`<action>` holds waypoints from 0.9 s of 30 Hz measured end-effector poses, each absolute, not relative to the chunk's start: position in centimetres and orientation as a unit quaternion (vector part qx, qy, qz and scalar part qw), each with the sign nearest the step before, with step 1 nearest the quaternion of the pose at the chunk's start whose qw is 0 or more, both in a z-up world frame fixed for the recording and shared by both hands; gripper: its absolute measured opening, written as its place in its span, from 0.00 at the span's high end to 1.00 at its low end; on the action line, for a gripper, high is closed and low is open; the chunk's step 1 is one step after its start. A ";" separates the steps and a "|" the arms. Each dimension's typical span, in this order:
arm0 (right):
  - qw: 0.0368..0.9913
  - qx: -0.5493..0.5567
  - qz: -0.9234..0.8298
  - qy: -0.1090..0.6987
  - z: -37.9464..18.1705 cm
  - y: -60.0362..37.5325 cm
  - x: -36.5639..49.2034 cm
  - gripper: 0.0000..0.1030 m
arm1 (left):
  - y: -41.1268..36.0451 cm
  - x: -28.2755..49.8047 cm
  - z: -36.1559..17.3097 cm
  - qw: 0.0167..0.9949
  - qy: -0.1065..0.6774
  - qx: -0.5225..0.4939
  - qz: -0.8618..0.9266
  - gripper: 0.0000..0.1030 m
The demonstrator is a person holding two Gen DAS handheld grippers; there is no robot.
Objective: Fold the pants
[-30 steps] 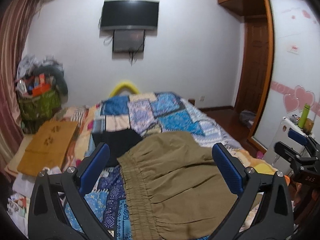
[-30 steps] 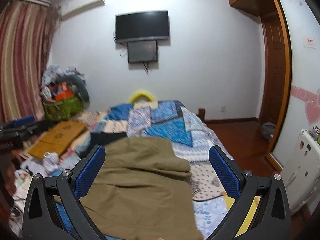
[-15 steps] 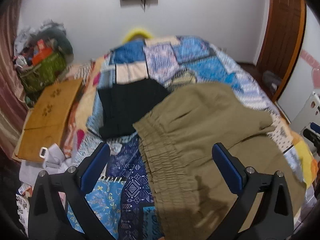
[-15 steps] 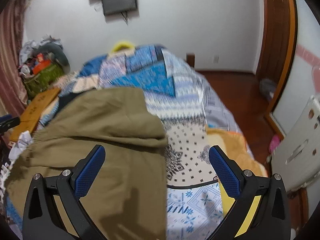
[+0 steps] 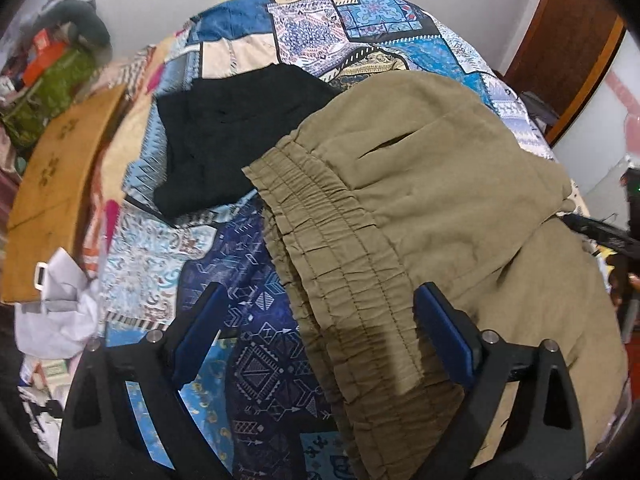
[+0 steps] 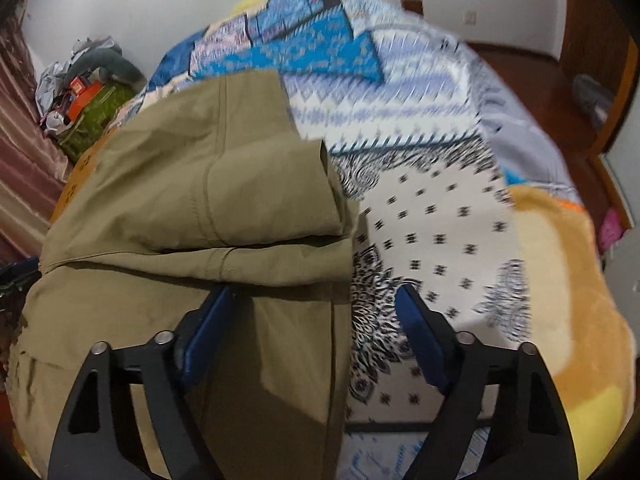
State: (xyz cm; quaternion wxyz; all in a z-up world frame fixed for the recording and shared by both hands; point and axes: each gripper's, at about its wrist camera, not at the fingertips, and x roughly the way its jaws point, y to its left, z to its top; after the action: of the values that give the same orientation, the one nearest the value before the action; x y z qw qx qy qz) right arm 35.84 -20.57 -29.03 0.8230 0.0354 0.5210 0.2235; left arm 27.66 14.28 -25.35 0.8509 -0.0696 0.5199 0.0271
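Pants, olive with a gathered elastic waistband, lie partly folded on the patchwork bedspread, directly below and ahead of both grippers. The left gripper hangs over the waistband: its right finger sits above the gathered cloth, its left finger above bare bedspread, so the waistband's outer edge runs between the jaws. These jaws stand wide, have just narrowed a little, and press on nothing. The right gripper is poised at the opposite end, where a doubled-over leg section lies on top of the lower layer; its left finger is at the fold line, its right finger over the bedspread, and the cloth's side edge passes between them. Its jaws have just been closing but remain apart, with no fabric pinched yet.

To do this pick-up well, I judge each gripper should come down onto its edge and catch all layers together, not only the top one, then close at matching moments so the cloth lifts evenly.

The long axis of the pants runs across, from the waistband under the left gripper toward the leg end under the right gripper. The waistband points to the left side, its seam lines running away from the left gripper. A black garment lies beyond, left of the waistband, clear of both grippers.
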 end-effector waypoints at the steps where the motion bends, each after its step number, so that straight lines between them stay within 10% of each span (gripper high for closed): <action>1: 0.820 0.043 0.229 0.523 -29.3 -20.6 36.0 0.27 | 14.3 27.8 -25.4 0.850 0.521 -0.076 0.024 0.07; 8: 0.785 0.134 0.250 0.550 -31.0 -21.7 37.2 0.42 | 14.2 28.0 -26.0 0.839 0.529 -0.125 -0.019 0.34; 17: 0.799 0.089 0.235 0.546 -30.1 -20.7 36.1 0.87 | 13.5 28.1 -25.4 0.856 0.515 -0.049 0.018 0.37; 27: 0.814 0.016 0.216 0.539 -28.6 -19.2 35.5 0.90 | 14.1 29.2 -25.4 0.856 0.517 -0.011 0.030 0.37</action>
State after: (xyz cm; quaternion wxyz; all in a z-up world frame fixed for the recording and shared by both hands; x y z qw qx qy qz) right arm 35.55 -19.24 -28.60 0.8136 0.0156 0.5394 0.2165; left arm 29.23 14.14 -25.36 0.8556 -0.0105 0.5166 0.0298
